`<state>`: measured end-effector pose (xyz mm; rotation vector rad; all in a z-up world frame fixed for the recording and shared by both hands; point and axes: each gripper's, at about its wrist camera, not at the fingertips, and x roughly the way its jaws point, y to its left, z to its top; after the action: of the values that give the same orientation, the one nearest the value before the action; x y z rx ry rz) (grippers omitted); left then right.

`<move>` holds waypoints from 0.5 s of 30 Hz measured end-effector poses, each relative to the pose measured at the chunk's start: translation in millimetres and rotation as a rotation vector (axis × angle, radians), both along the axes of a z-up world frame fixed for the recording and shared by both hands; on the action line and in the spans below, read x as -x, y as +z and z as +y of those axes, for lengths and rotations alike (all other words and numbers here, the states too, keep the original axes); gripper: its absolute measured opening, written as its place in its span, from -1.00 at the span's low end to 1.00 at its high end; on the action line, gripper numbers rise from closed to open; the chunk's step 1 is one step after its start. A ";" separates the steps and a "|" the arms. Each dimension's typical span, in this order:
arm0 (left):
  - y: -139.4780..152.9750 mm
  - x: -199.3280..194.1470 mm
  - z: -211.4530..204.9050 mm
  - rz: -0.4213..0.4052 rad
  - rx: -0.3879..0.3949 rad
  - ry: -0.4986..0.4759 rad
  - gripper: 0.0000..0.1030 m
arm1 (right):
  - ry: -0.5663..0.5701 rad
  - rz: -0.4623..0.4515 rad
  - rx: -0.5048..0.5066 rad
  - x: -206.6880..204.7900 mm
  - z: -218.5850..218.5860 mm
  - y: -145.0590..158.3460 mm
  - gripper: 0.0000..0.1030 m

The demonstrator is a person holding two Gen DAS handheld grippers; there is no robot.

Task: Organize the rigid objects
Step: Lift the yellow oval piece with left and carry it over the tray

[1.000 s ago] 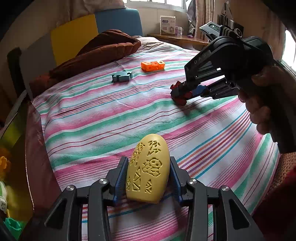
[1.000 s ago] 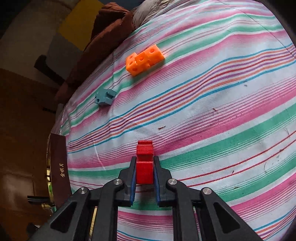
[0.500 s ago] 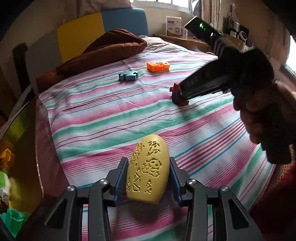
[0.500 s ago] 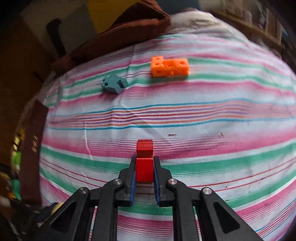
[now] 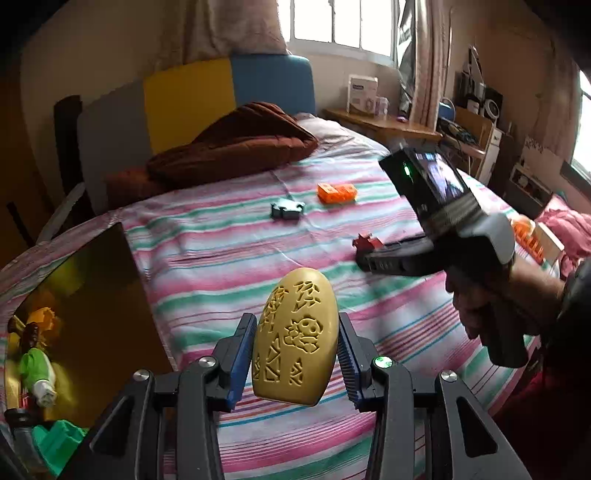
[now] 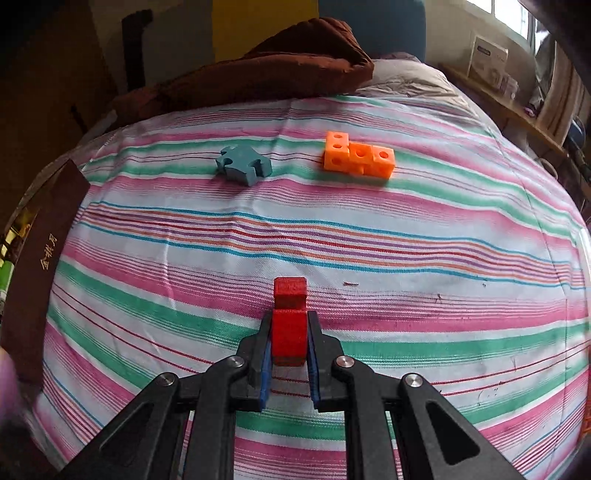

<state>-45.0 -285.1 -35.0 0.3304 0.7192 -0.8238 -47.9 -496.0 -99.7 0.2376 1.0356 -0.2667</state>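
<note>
A: Lighting? Daylight from the window [image 5: 334, 26], blown out white. Left corners go dim.

B: Heavy fisheye bend at the edges, both views. Bed sheet [image 6: 369, 236] sharp in the middle, soft at the rim.

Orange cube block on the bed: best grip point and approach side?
Take the orange cube block across the straight three-cube row, pads on its long near and far faces, coming down from above. It lies flat on the striped bedsheet with clear space around it; those faces look flat and parallel. Avoid the extra cube at its left end, which probably breaks the flat surface.
</note>
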 end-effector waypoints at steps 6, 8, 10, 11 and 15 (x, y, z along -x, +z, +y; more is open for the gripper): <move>13.5 -7.8 19.0 -0.002 0.031 0.038 -0.16 | 0.034 0.008 0.091 -2.6 14.6 -1.6 -0.74; 17.4 -10.9 25.9 0.001 0.040 0.053 -0.16 | 0.039 0.013 0.121 -3.2 18.4 -1.8 -0.73; 20.2 -13.6 32.3 -0.001 0.047 0.068 -0.16 | 0.036 0.015 0.125 -1.4 17.9 -1.3 -0.72; 21.6 -15.4 35.6 0.001 0.050 0.075 -0.16 | 0.034 0.014 0.119 -1.3 16.8 -1.2 -0.72; 23.8 -21.9 48.4 0.021 0.063 0.105 -0.16 | 0.030 0.010 0.108 -1.9 14.6 -1.9 -0.72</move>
<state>-23.1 -236.7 -11.2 0.2259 0.7223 -0.7497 -46.0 -481.4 -101.6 0.1235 1.0304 -0.2955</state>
